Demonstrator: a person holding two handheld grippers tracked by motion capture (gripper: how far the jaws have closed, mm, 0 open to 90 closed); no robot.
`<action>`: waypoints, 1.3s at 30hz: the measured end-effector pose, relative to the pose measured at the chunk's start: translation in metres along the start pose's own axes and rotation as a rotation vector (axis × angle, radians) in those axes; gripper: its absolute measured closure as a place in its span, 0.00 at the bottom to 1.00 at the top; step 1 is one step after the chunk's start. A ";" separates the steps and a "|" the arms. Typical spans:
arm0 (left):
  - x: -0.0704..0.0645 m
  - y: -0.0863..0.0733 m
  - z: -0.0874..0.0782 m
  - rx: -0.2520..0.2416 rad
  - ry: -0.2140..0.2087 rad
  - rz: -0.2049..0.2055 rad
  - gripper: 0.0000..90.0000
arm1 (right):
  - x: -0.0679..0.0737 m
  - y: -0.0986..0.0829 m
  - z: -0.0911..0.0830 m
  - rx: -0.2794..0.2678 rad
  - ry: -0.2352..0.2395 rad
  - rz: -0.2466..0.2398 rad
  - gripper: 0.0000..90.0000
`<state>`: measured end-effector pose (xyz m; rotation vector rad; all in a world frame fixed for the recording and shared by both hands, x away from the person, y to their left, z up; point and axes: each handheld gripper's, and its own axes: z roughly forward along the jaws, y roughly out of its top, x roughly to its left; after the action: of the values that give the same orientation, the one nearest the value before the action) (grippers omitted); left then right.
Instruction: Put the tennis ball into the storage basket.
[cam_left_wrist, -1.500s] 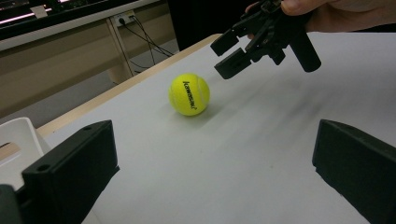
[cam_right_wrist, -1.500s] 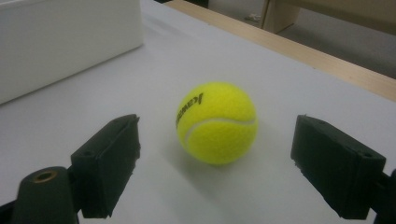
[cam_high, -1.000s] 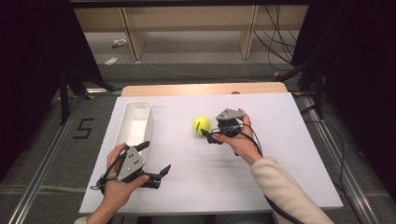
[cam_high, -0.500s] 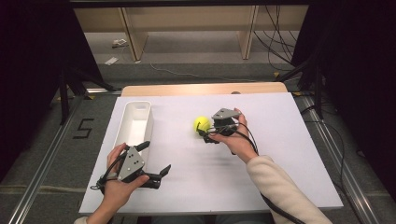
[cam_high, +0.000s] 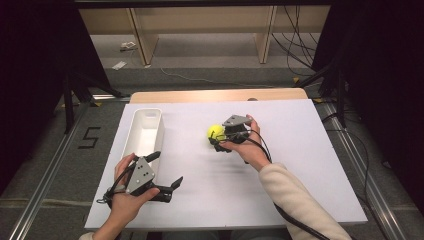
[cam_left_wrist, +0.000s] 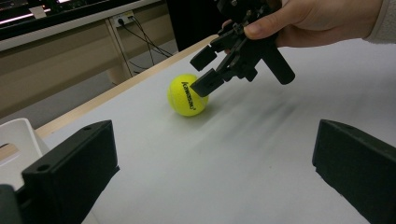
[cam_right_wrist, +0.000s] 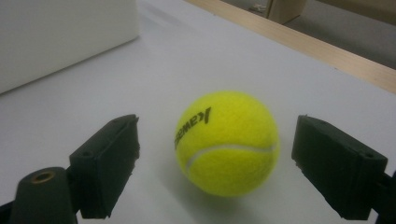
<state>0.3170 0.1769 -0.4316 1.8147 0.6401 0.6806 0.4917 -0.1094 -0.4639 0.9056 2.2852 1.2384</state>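
A yellow tennis ball (cam_high: 215, 131) rests on the white tabletop (cam_high: 305, 165), right of a long white bin (cam_high: 132, 134). My right gripper (cam_high: 218, 138) is open and points left at the ball. In the right gripper view the ball (cam_right_wrist: 227, 142) lies between the two spread jaws of that gripper (cam_right_wrist: 224, 164), with a gap on each side. In the left gripper view one jaw of the right gripper (cam_left_wrist: 205, 70) passes in front of the ball (cam_left_wrist: 187, 94). My left gripper (cam_high: 165, 168) is held open near the front left, with nothing between its jaws.
The bin (cam_left_wrist: 14, 140) stands lengthwise along the left side, close to my left gripper. A wooden strip (cam_high: 215, 95) runs along the table's far edge. Beyond it are shelf frames and cables on the floor.
My right gripper has slid left toward the ball, so its open jaws now stand on either side of it. The left gripper and the ball have stayed put.
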 end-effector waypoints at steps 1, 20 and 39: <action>0.000 0.000 0.000 0.000 0.000 0.000 0.00 | -0.001 0.000 0.001 0.002 -0.003 0.000 0.17; 0.000 0.000 0.000 -0.004 -0.004 -0.003 0.00 | -0.007 0.000 0.030 0.068 -0.027 0.011 0.17; 0.000 0.000 0.000 -0.005 -0.009 -0.002 0.00 | -0.006 0.002 0.043 0.092 -0.046 0.036 0.25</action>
<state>0.3166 0.1769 -0.4311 1.8109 0.6339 0.6716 0.5219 -0.0874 -0.4853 1.0006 2.3159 1.1228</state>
